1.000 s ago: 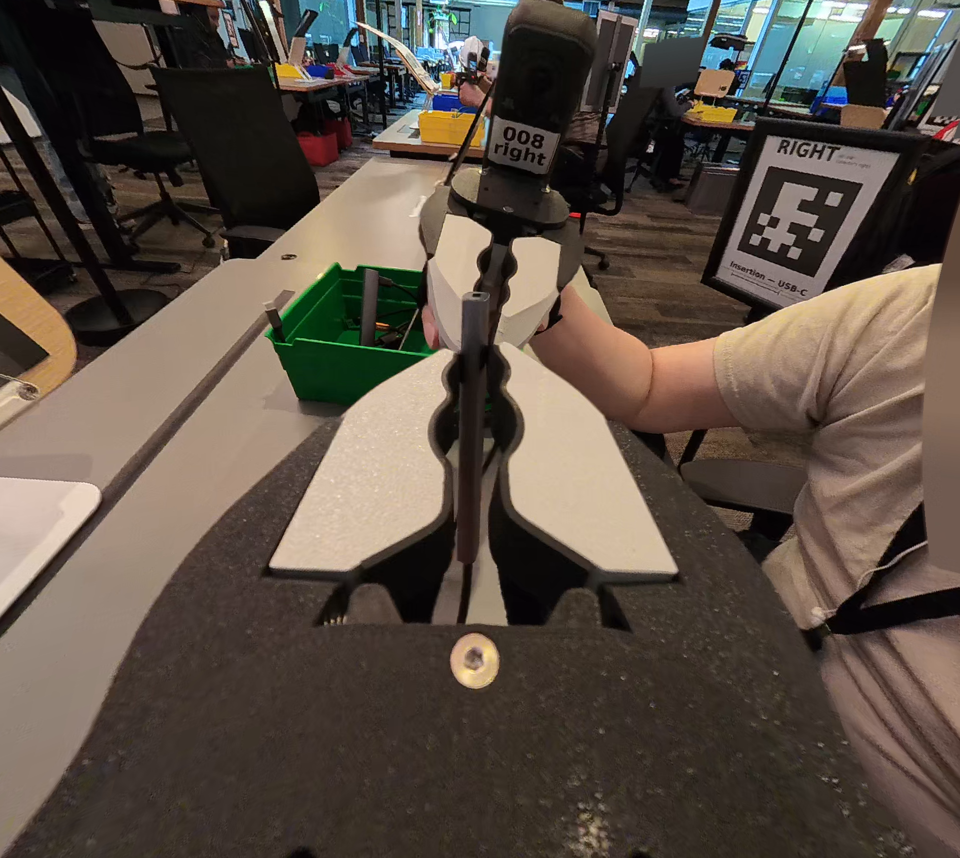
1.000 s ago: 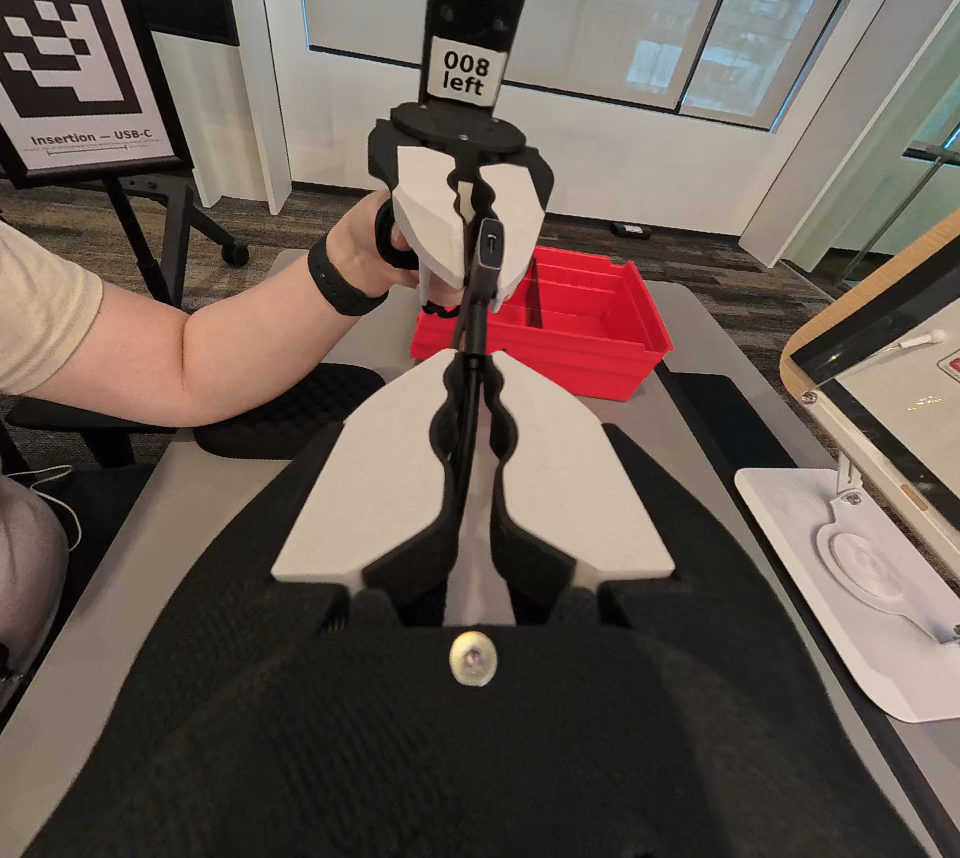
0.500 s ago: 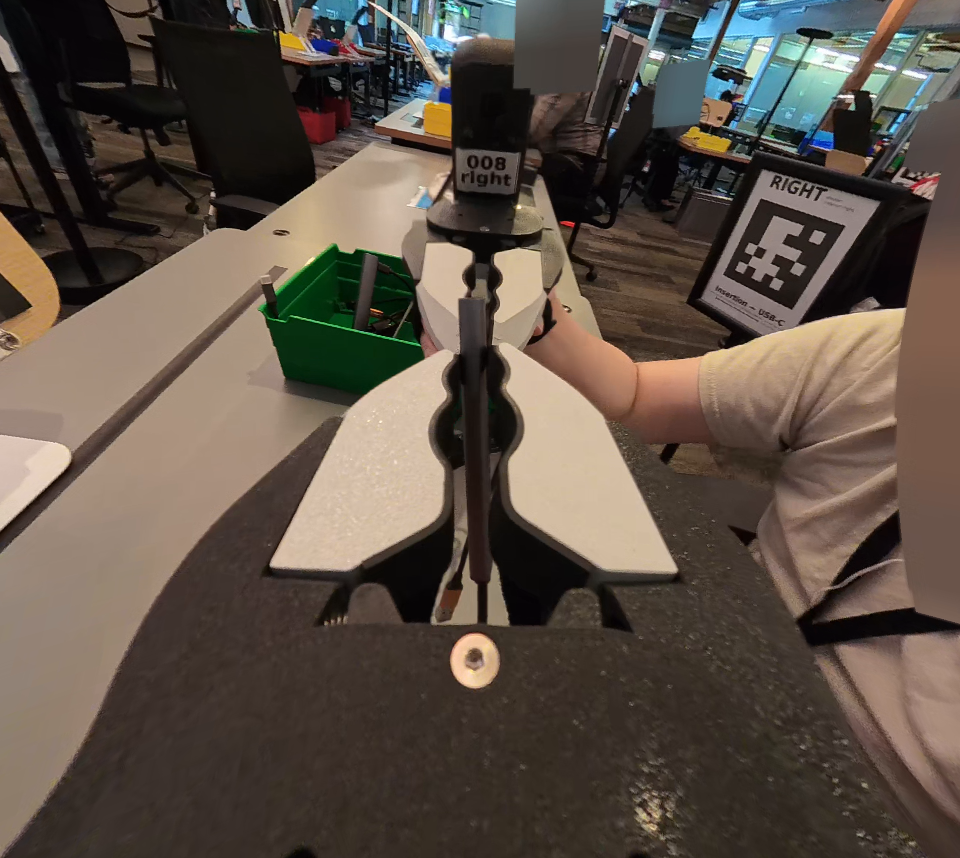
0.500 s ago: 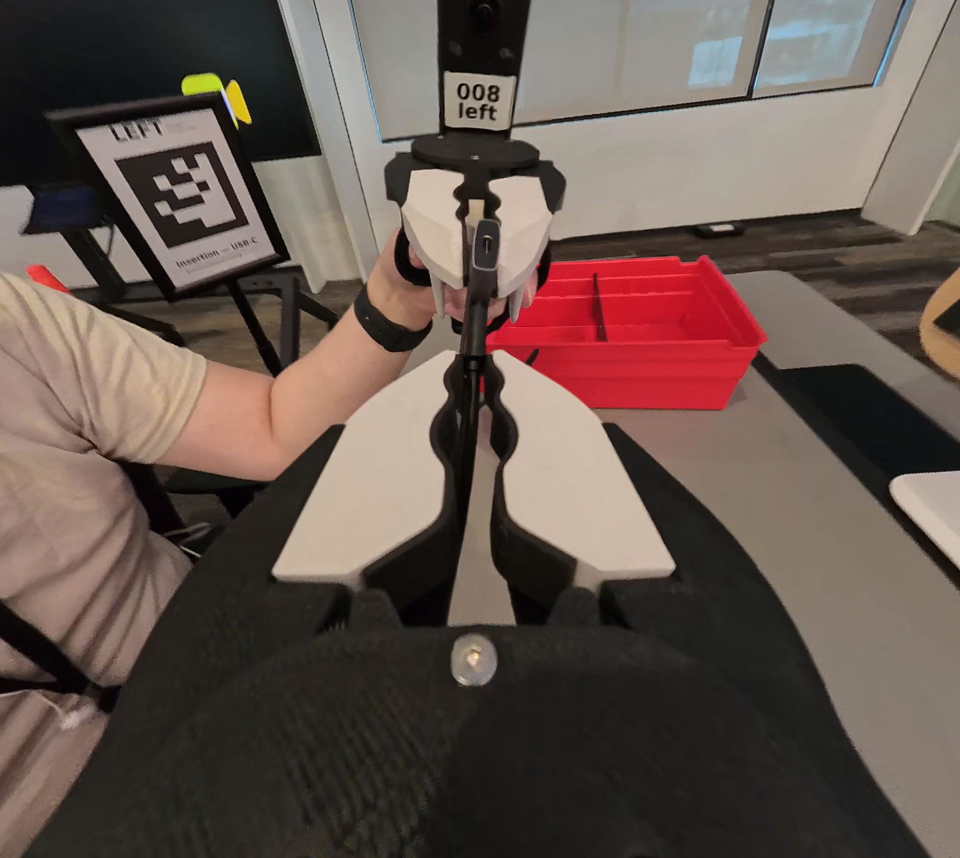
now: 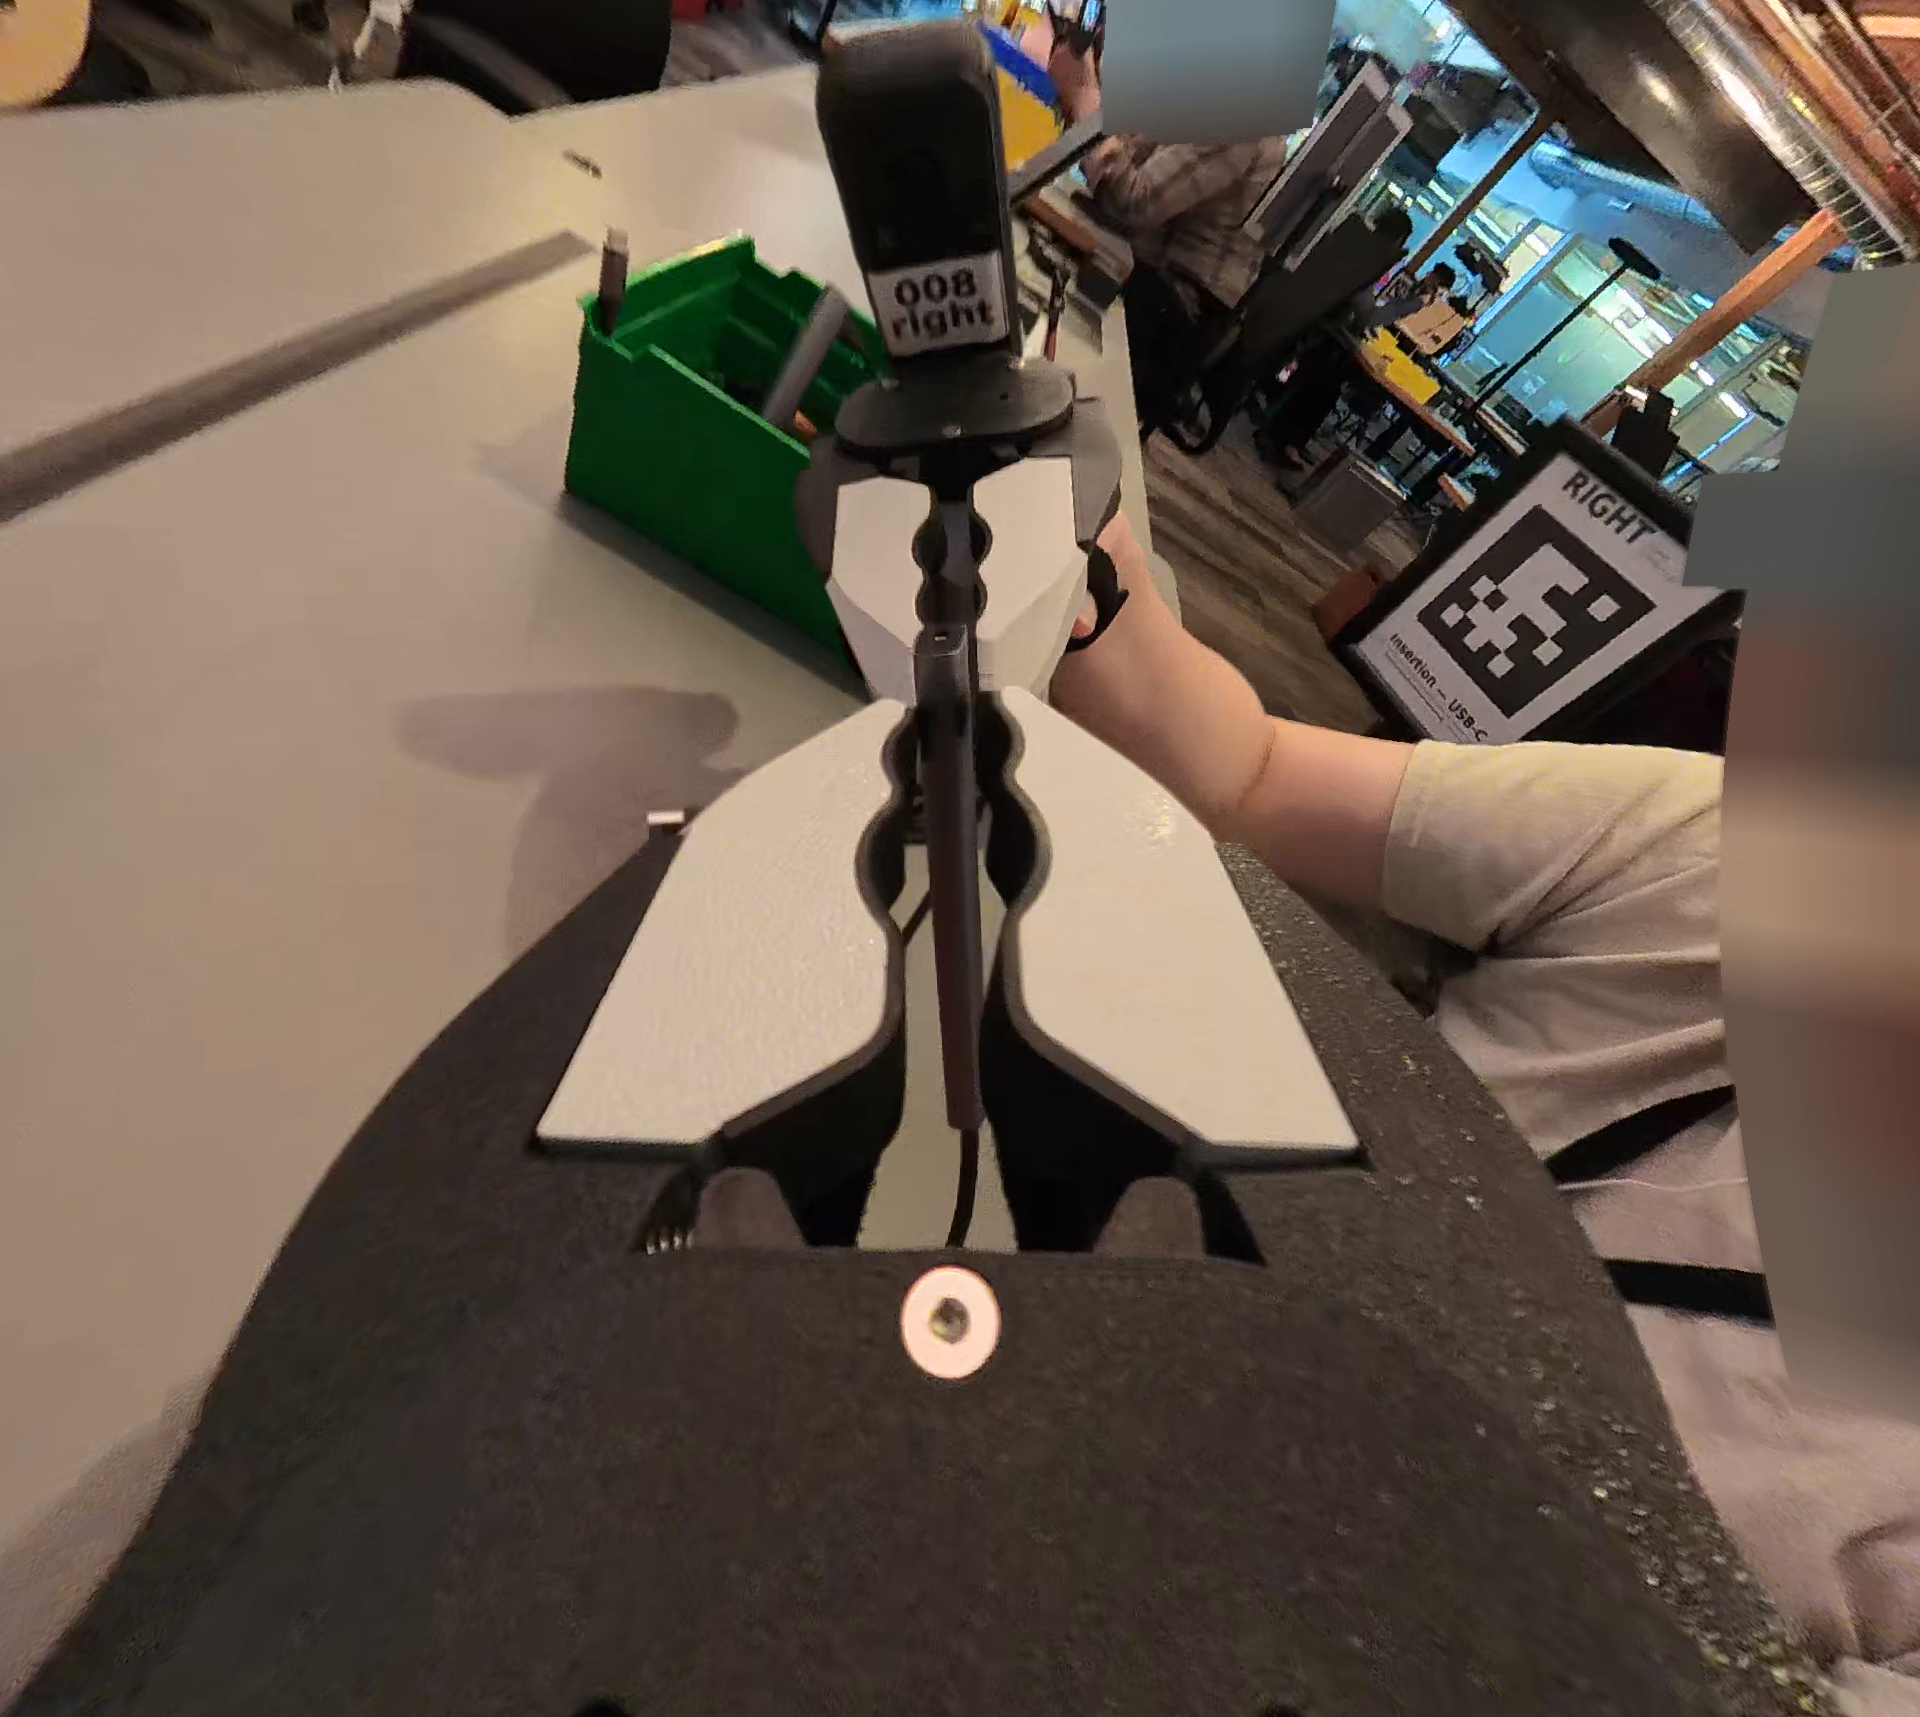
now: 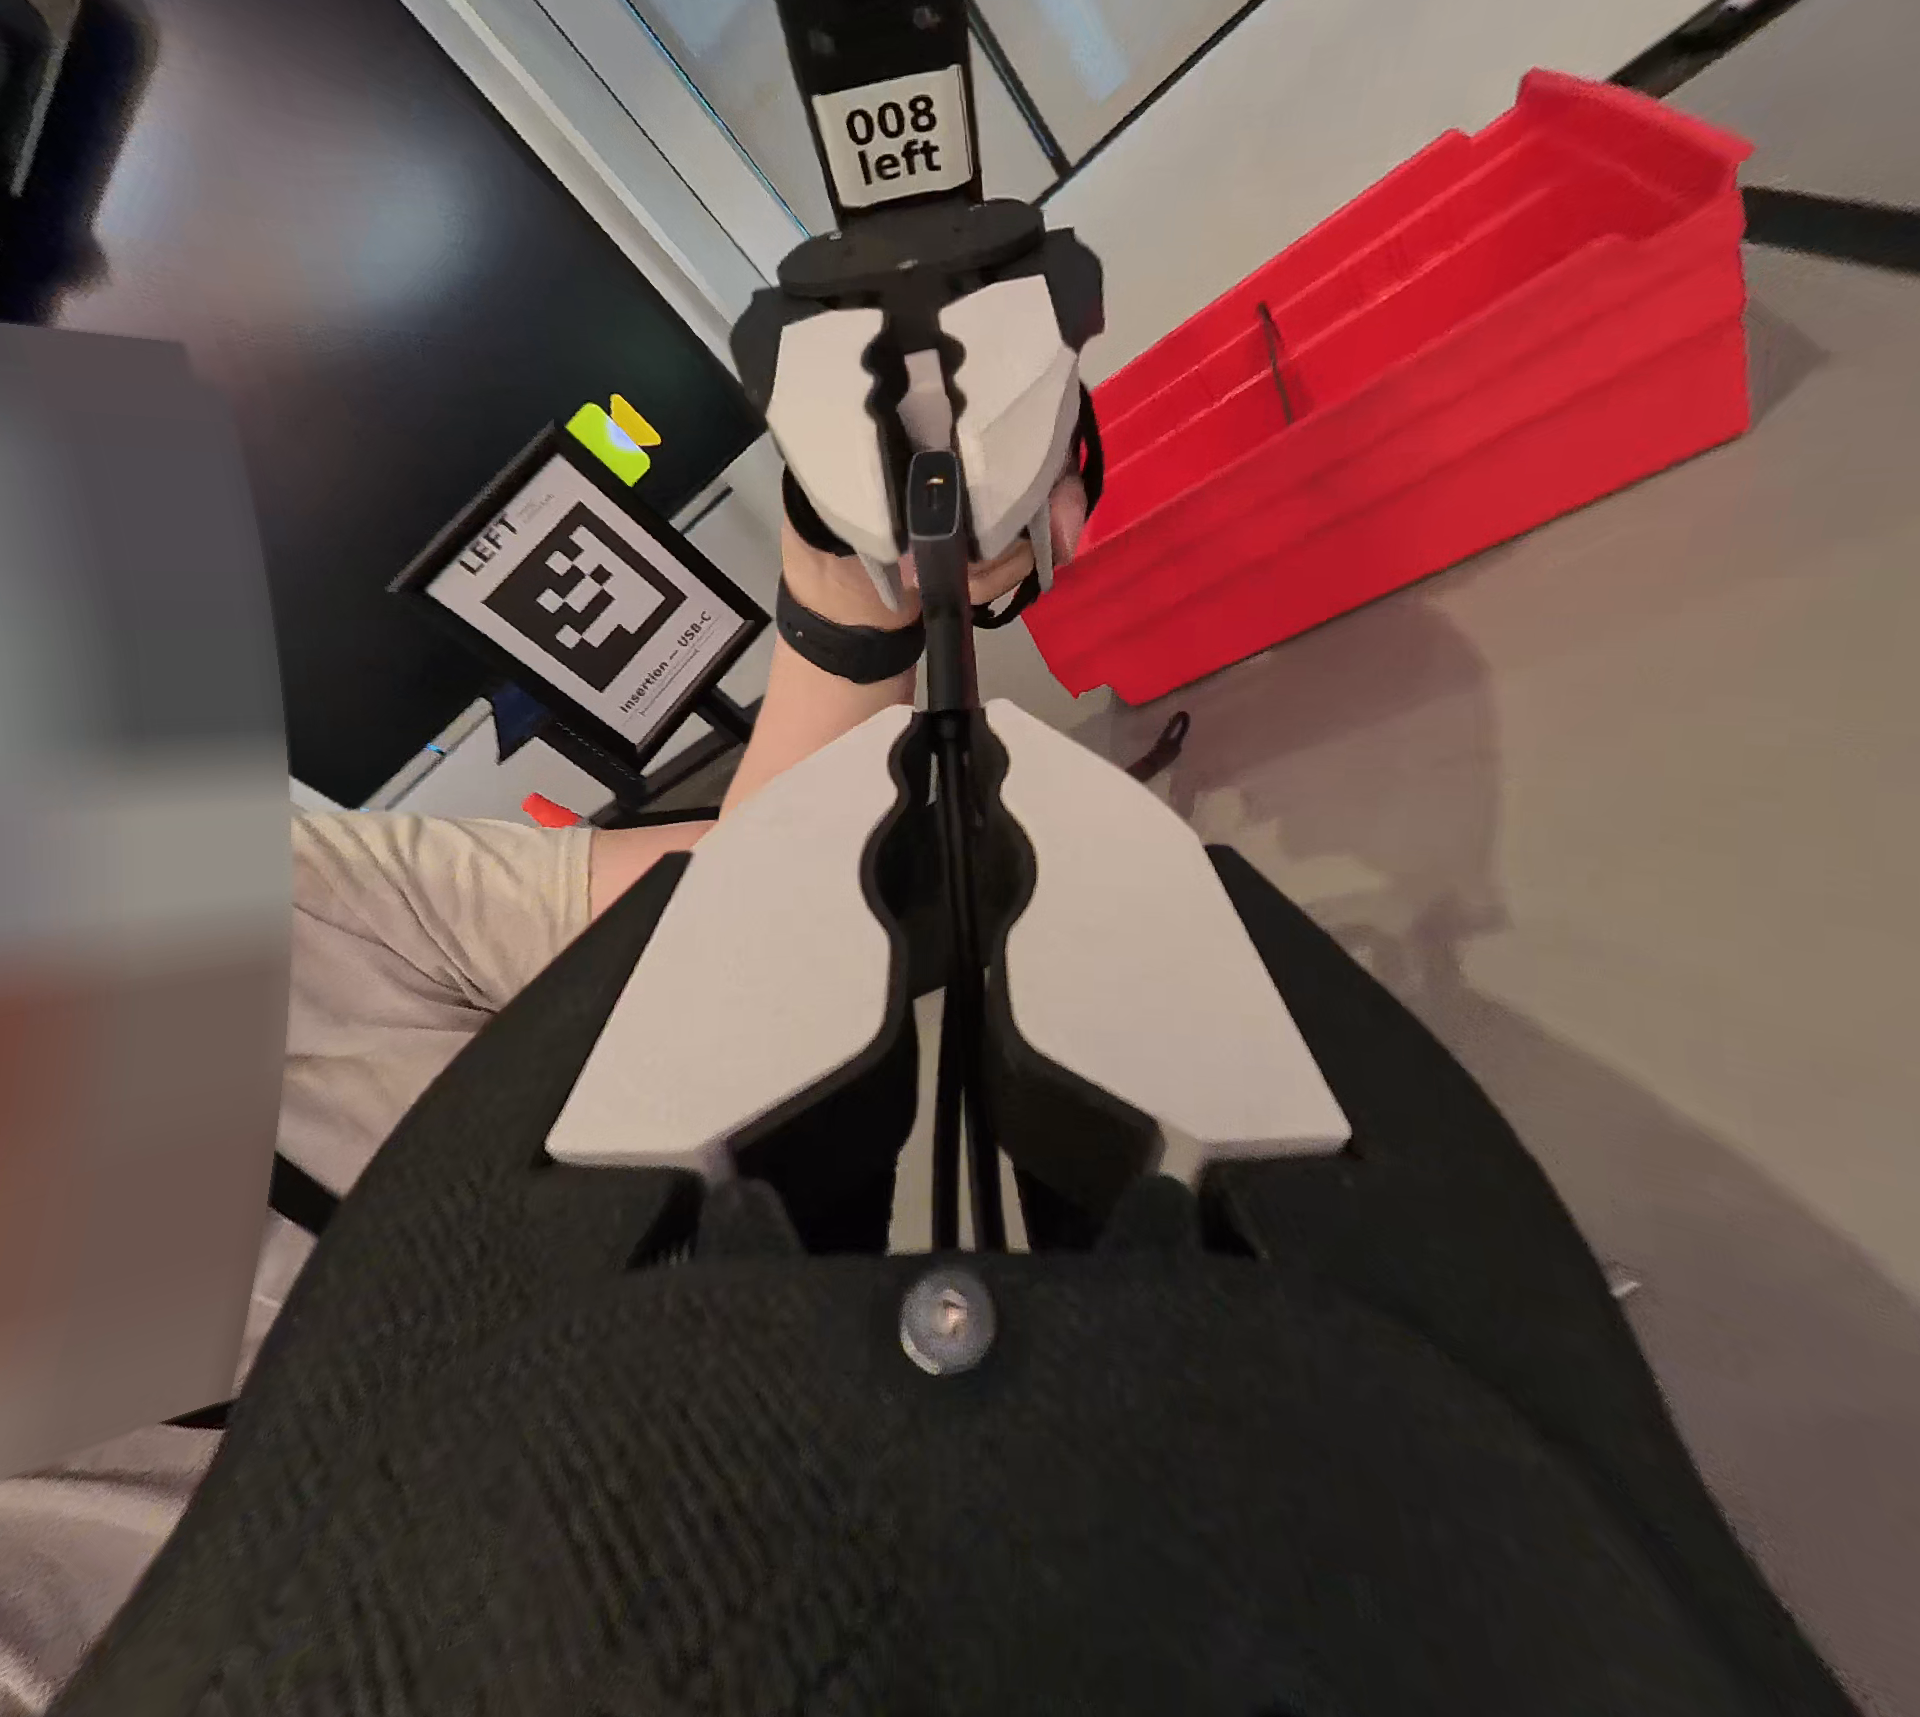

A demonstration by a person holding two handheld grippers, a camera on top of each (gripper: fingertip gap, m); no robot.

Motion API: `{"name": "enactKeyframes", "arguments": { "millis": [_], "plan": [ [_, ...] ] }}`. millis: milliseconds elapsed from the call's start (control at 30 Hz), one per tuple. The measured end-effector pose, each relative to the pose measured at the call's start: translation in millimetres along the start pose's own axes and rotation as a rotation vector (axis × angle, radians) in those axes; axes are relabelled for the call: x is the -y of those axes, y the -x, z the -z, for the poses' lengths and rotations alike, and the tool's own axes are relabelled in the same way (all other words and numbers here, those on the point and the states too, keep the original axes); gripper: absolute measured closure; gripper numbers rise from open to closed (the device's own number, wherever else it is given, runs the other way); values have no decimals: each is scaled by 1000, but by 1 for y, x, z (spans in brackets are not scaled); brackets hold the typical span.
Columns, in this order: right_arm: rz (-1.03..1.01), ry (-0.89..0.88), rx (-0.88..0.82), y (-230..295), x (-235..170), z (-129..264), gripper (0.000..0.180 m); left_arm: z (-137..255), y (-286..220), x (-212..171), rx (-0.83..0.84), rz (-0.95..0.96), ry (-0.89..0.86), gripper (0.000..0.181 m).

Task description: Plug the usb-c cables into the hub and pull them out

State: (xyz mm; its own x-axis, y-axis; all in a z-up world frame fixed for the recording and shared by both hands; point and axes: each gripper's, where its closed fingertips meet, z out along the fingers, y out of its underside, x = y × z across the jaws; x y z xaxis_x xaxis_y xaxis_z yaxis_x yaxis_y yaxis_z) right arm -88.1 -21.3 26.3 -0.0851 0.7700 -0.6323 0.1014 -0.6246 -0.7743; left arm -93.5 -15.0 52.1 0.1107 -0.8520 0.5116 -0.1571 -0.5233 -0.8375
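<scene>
My left gripper [image 5: 948, 711] is shut on a slim dark grey hub [image 5: 956, 888], which sticks out forward past the fingertips. A thin cable hangs from the hub's rear end. My right gripper [image 6: 948, 711] is shut on a black usb-c cable [image 6: 951, 659], plug end forward. The two grippers face each other above the grey table [image 5: 260, 628]. In the right wrist view the hub's end face [image 6: 935, 493] shows a port slot, and the cable's plug reaches up just below it. I cannot tell whether the plug sits in any port. The right gripper also shows in the left wrist view [image 5: 951, 670].
A green bin [image 5: 686, 441] holding several dark parts stands behind the right gripper. A red bin [image 6: 1455, 420] stands behind the left gripper. Framed marker signs stand off the table [image 5: 1507, 618] [image 6: 592, 587]. A small dark piece [image 6: 1164, 737] lies on the table. Only a small space, under 4 cm, lies between the two pairs of fingers.
Both grippers have tilted and rolled together, still facing each other. Each keeps its hold, the left on the hub and the right on the cable. The bins now look slanted.
</scene>
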Motion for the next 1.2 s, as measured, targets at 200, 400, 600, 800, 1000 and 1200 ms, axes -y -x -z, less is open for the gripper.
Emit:
{"name": "enactKeyframes", "arguments": {
  "millis": [200,400,600,800,1000,1200],
  "plan": [
    [-15,81,1,-12,-16,2,172,-8,10,-16,-16,58,80,172],
    [-36,131,-28,-26,-28,3,173,-14,24,-28,4,100,122,172],
    [-38,89,-30,-29,-24,-1,173,-10,27,-26,15,95,94,172],
    [-55,8,-2,-27,-13,0,172,-8,27,-22,9,101,76,166],
    [-23,-42,-44,-35,-6,5,172,-6,35,-41,13,159,175,171],
    [47,-6,-73,-36,-8,5,164,-8,35,-44,8,141,210,172]
  ]
}}
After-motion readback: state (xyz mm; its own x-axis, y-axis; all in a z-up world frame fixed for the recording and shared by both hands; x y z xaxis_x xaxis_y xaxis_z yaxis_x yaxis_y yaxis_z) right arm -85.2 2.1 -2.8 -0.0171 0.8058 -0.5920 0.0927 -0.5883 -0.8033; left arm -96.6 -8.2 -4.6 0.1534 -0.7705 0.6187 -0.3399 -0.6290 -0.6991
